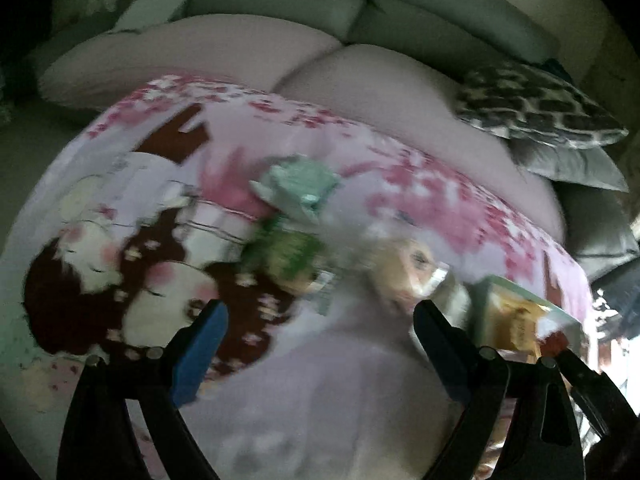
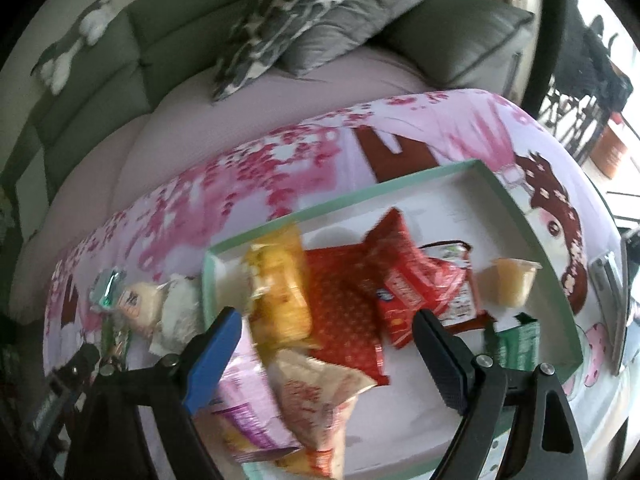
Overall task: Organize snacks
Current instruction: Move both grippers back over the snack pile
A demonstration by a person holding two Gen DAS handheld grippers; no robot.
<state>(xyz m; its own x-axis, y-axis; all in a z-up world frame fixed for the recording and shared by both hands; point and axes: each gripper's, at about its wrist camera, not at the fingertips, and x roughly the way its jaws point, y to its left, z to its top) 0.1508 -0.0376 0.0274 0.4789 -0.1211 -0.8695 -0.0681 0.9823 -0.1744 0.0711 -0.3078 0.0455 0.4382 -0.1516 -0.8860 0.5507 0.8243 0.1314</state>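
where blur smears, green packet [image 1: 294,254] unreadable

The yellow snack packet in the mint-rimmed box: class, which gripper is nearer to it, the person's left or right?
Right. The right gripper hovers open just over the yellow snack packet; the left gripper is over loose snacks on the cloth beside the box.

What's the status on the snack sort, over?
Left gripper open, empty, over loose snacks on the cloth. Right gripper open, empty, above the tray, which holds several packets. Nothing blocking.
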